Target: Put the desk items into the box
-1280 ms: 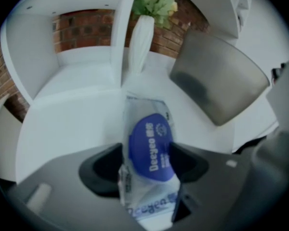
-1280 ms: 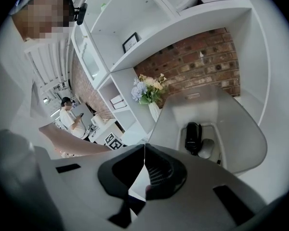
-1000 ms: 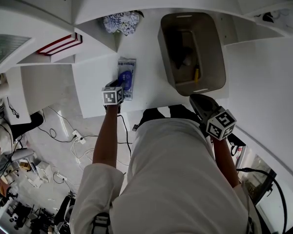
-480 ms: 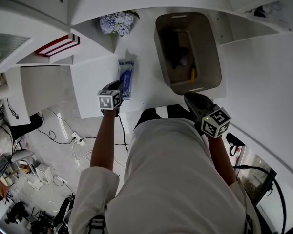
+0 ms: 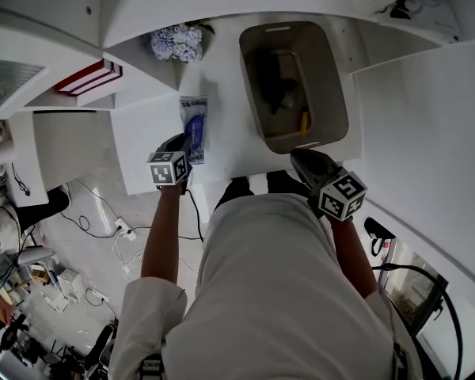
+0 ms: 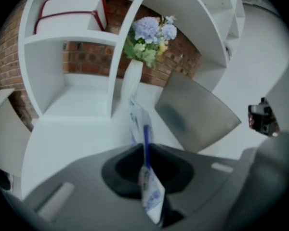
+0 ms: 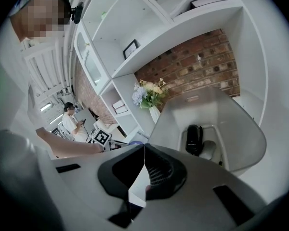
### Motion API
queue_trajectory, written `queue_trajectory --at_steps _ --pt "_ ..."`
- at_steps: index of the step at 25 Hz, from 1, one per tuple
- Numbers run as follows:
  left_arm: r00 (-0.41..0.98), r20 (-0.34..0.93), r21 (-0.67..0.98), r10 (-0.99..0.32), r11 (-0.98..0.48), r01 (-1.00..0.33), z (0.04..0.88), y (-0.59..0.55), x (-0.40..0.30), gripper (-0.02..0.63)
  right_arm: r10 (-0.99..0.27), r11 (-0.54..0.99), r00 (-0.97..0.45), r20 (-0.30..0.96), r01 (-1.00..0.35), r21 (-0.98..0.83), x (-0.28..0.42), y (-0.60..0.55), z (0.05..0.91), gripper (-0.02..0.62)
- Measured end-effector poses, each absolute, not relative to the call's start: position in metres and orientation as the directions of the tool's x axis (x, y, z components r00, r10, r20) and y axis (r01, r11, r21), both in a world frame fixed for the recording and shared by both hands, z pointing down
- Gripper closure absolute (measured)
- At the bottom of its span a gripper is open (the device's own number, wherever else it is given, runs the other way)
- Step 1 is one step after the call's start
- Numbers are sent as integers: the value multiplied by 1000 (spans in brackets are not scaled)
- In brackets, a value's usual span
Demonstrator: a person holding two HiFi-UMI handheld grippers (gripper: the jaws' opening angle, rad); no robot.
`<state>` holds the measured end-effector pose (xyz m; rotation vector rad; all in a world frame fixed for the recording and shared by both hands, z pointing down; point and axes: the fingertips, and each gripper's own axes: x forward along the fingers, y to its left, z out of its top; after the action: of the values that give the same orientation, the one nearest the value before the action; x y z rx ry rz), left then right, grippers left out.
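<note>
A white and blue packet [image 5: 194, 123] lies on the white desk, to the left of the grey box [image 5: 331, 70]. My left gripper [image 5: 183, 144] is at its near end. In the left gripper view the jaws [image 6: 145, 150] are shut on the packet [image 6: 149, 186], which stands on edge between them. The box [image 7: 236, 129] holds a black item [image 7: 194, 138], a grey rounded item [image 7: 208, 150] and a small yellow item [image 5: 304, 122]. My right gripper [image 5: 299, 160] hovers at the desk's front edge just below the box. Its jaws [image 7: 144, 154] are shut with nothing between them.
A white vase with pale blue flowers [image 5: 176, 43] stands at the back of the desk beside the shelf divider. Red-edged white boxes [image 5: 87, 77] sit in the left shelf. Curved white shelving surrounds the desk [image 5: 146, 133]. A person [image 7: 73, 121] stands far off.
The head view has shifted, so everything sits further left and up in the picture. My left gripper has stayed at the near end of the packet. The right gripper has kept its place by the box.
</note>
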<state>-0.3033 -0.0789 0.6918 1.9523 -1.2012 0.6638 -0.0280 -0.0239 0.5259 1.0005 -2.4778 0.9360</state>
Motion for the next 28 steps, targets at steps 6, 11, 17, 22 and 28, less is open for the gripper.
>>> queue_trajectory --at_steps 6,11,17,22,28 --pt "412 711 295 -569 -290 -910 661 -78 -296 568 -500 552 -726 472 -687 -473 -20 -25 527 594" --pt "422 680 290 -600 -309 -906 634 -78 -280 568 -497 561 -738 457 -675 -479 -10 -26 526 594" --pt "428 624 289 -654 -316 -904 599 -82 -260 568 -501 564 -745 440 -667 -487 5 -26 523 594" --pt "444 576 301 -686 -327 -896 565 -86 -245 568 -503 568 -748 432 -663 -488 15 -22 524 594" --pt "477 522 311 -707 -363 -878 521 -92 -225 568 -501 573 -755 424 -656 -491 25 -20 524 594"
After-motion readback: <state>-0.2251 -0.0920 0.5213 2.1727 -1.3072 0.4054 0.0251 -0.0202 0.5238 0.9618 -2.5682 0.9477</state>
